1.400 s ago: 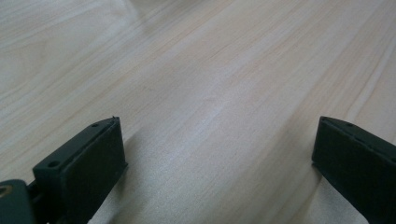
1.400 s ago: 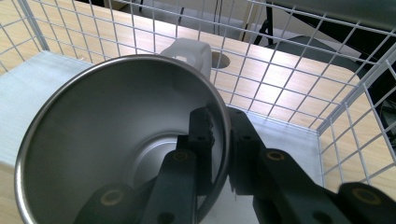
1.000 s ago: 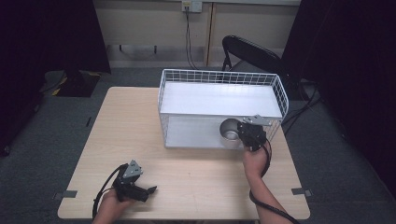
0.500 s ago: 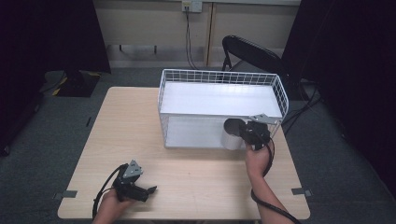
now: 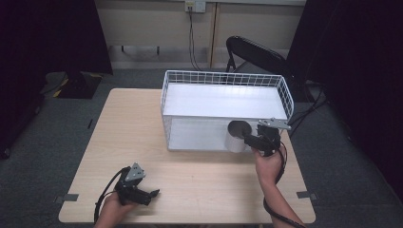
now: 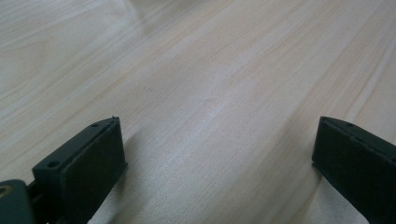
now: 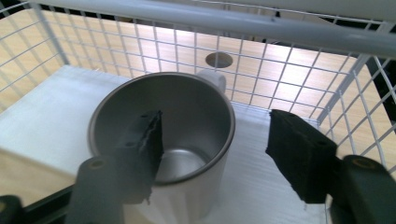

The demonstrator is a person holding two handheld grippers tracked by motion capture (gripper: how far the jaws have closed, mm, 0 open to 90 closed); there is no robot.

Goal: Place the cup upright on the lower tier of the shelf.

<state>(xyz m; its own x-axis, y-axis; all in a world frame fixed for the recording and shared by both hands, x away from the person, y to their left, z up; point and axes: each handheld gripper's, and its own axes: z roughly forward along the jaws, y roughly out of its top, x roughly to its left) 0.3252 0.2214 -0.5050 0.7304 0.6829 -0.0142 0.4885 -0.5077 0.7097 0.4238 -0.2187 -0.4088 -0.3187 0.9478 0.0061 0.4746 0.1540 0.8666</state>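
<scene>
Recording lab, black curtains (image 5: 52,33), bare table (image 5: 128,128), wall socket (image 5: 195,5)

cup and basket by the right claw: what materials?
Cup: looks like brushed metal, probably steel; dull grey sheen, thin rolled rim.
Basket: white coated wire by the look of it; thin welded grid, smooth matte finish.
Its floor sheet: looks like ribbed white plastic, not certain.

One grey metal cup (image 5: 236,137), one white wire basket (image 5: 223,78), one light wooden table (image 5: 128,128), one black folding chair (image 5: 256,50), two black handheld grippers.
</scene>
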